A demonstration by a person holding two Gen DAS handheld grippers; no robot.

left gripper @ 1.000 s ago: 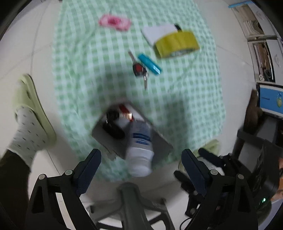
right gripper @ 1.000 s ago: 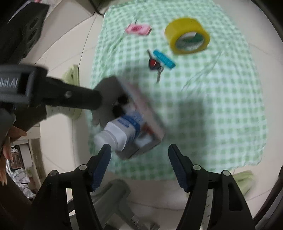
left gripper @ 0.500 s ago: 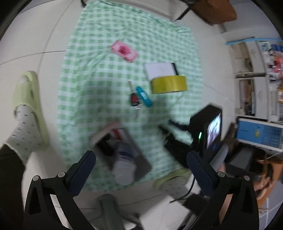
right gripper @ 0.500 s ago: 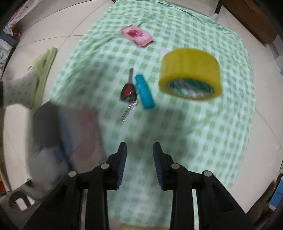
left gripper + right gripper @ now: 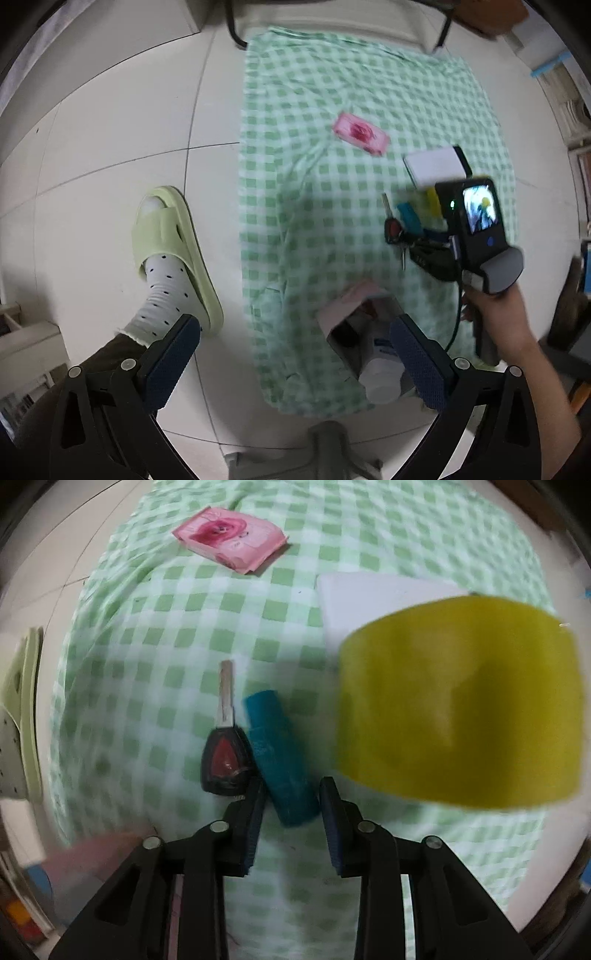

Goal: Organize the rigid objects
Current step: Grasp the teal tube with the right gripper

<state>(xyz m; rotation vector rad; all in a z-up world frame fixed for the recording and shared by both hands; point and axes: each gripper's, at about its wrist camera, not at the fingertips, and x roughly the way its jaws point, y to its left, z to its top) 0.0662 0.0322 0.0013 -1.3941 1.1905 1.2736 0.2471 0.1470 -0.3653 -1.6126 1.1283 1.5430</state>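
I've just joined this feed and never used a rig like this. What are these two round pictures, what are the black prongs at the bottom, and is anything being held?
Each picture comes from a fisheye camera on a handheld two-finger tool, looking down along its fingers. One view shows the left tool, wide open and empty, above a green checked cloth and a grey open box with a white bottle. It also shows a person's hand carrying the right tool. The other view shows that right tool, its jaws closing around a teal cylindrical tube beside a black-and-red key; pads not yet touching. Nearby: yellow tape roll, pink packet.
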